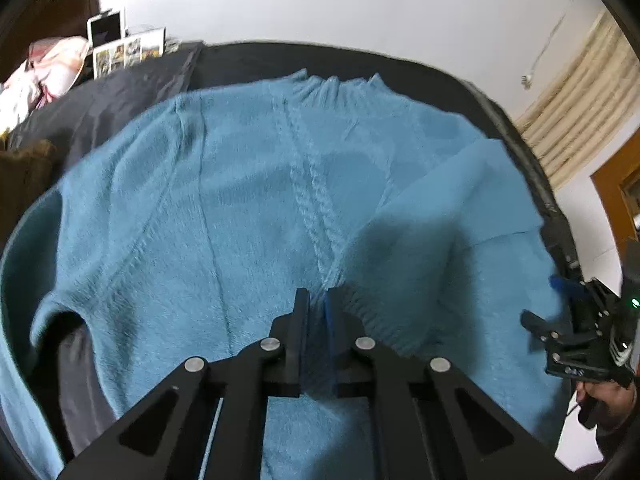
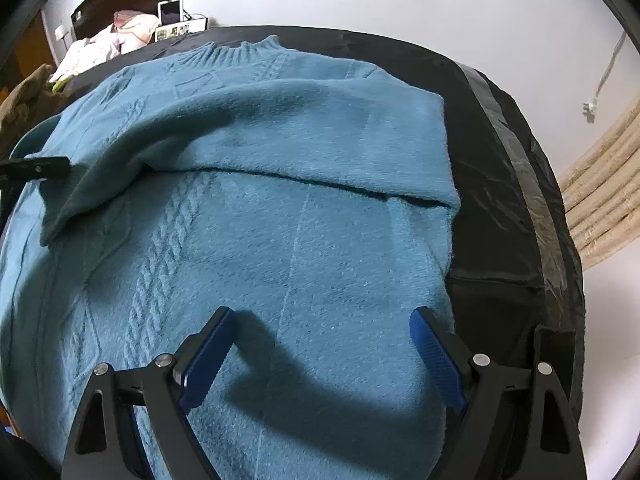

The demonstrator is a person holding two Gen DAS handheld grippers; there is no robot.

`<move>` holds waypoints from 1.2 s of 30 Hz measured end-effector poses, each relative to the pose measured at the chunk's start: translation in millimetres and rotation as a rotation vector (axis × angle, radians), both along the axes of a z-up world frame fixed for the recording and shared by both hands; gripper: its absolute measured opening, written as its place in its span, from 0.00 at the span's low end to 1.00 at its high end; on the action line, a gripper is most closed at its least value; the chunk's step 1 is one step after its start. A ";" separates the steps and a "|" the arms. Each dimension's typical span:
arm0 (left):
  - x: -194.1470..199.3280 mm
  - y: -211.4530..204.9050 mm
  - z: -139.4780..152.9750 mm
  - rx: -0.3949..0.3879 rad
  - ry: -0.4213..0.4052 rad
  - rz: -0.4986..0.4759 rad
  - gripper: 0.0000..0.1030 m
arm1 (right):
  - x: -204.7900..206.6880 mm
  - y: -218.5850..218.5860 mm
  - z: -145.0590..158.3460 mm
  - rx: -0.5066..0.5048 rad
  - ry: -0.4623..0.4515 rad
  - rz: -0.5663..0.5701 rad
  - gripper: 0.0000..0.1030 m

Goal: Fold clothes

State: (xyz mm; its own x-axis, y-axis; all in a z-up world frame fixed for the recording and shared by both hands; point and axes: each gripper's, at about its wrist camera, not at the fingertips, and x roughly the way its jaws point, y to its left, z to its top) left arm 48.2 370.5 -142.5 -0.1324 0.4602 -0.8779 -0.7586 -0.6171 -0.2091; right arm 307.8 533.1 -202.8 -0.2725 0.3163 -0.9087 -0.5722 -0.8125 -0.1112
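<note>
The left gripper (image 1: 318, 296) is clamped on a fold of the blue cable-knit sweater (image 1: 248, 208); the pinched fabric is partly hidden between its fingers. The sweater lies flat on the black table (image 2: 496, 168), long axis running straight ahead of the claw, collar (image 1: 336, 82) farthest (hem cut off below). The right gripper (image 2: 323, 320) hovers spread wide over the sweater's right edge.

Both views are evenly lit and fairly bright, the white wall (image 1: 360, 0) nearly washed out. The right tongs (image 2: 322, 320) throw a dark, soft-edged shadow on the blue sweater (image 2: 300, 240); a similar shadow falls under its folded sleeve (image 1: 440, 200). Fisheye bending curves the bed (image 2: 500, 160) edges, black vignette fills the corners, and the left view is slightly blurred toward its rim.
</note>
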 end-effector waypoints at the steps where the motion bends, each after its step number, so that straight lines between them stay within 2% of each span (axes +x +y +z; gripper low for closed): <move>1: 1.9 -0.6 0.7 0.005 -0.002 -0.014 0.08 | -0.3 0.7 -0.3 -0.001 -0.001 -0.002 0.87; 5: 0.9 -0.3 -6.6 0.001 -0.016 -0.058 0.08 | -1.9 3.2 -2.1 -0.006 -0.004 -0.007 0.87; 16: -4.0 -0.6 -18.5 -0.018 -0.074 -0.081 0.11 | -6.5 9.0 -4.5 -0.017 0.000 -0.001 0.87; 19: -3.0 1.5 -14.6 -0.033 -0.056 -0.088 0.08 | -7.3 9.0 -4.7 -0.017 0.002 -0.001 0.87; 22: -8.7 2.4 -1.7 -0.030 -0.003 -0.071 0.07 | -7.3 10.0 -3.8 -0.015 0.005 -0.005 0.87; 29: -65.5 2.2 41.5 0.019 0.126 0.051 0.07 | -6.1 17.3 2.7 0.005 0.019 -0.032 0.87; 32: -87.4 6.7 41.2 0.006 0.130 0.062 0.07 | -7.5 23.0 6.8 0.022 0.025 -0.046 0.87; 36: -91.5 15.5 26.6 -0.037 0.108 0.047 0.07 | -16.3 36.4 18.0 0.045 0.048 -0.074 0.87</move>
